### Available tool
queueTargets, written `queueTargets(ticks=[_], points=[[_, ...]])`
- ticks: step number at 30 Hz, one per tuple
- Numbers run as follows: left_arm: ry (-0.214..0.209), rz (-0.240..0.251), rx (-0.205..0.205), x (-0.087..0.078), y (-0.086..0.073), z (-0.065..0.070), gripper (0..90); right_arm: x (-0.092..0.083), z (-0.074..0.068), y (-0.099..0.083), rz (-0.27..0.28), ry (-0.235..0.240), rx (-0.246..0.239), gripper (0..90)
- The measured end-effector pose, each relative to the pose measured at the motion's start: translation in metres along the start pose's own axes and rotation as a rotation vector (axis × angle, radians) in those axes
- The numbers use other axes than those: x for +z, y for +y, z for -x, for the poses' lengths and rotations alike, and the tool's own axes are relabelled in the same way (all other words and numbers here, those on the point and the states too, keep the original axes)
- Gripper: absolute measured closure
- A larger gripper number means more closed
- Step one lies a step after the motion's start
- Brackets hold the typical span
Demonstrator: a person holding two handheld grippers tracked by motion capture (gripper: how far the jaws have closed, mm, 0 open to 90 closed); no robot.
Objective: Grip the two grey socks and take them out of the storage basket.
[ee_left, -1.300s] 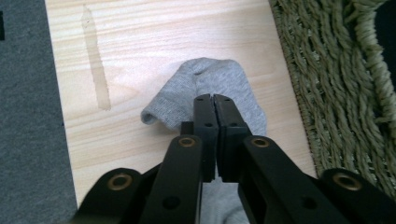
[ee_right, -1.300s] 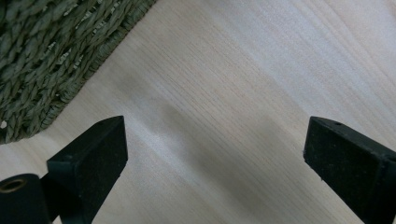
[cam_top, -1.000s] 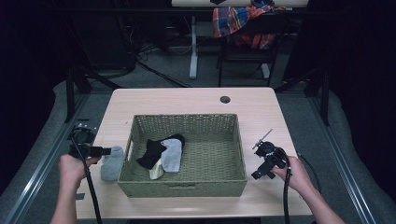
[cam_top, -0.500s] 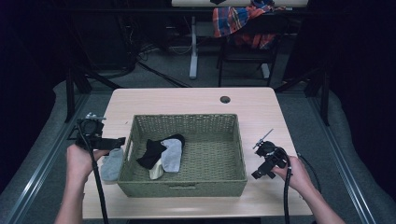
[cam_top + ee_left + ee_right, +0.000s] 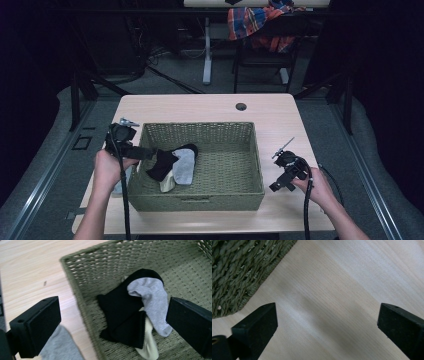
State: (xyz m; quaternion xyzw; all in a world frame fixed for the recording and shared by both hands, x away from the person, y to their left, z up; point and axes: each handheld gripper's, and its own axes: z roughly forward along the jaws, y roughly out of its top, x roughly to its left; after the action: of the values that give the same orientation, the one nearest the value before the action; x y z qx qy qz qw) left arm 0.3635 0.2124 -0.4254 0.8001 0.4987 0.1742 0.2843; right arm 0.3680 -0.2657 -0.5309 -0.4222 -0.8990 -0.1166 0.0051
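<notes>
A woven green basket [image 5: 197, 126] stands mid-table with a black sock [image 5: 161, 165], a grey sock [image 5: 185, 166] and a cream sock [image 5: 168, 184] heaped at its left end. My left gripper [image 5: 149, 152] hovers at the basket's left rim [image 5: 75, 287]. Its jaws have just been opening and stand wide with nothing held between them. The black sock [image 5: 122, 312] and grey sock [image 5: 152, 300] lie below them. Another grey sock [image 5: 60, 350] lies on the table outside the basket, under my left hand. My right gripper [image 5: 278, 186] is open and empty over bare wood [image 5: 324, 315].
The light wooden table [image 5: 200, 107] has a dark cable hole [image 5: 241, 106] behind the basket. The basket's corner [image 5: 234, 272] lies close left of my right jaws. A chair with a plaid cloth [image 5: 257, 22] stands beyond the table.
The left gripper has risen off the grey sock on the table, opened its jaws and moved toward the basket's left rim. The right hand has not moved.
</notes>
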Motion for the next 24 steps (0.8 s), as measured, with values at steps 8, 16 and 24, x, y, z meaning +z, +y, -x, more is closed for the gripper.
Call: queueTargets(ticks=[8, 16, 24], points=[[-0.030, -0.041, 0.033, 0.024, 0.009, 0.019, 0.2, -0.001, 0.002, 0.001, -0.040, 0.005, -0.027, 0.0], [-0.061, -0.059, 0.038, 0.040, 0.012, 0.028, 0.3, 0.001, 0.001, 0.002, -0.048, 0.001, -0.029, 0.0], [-0.079, -0.094, 0.058, 0.057, 0.015, 0.037, 4.1, 0.002, 0.000, 0.001, -0.040, 0.009, -0.026, 0.2]])
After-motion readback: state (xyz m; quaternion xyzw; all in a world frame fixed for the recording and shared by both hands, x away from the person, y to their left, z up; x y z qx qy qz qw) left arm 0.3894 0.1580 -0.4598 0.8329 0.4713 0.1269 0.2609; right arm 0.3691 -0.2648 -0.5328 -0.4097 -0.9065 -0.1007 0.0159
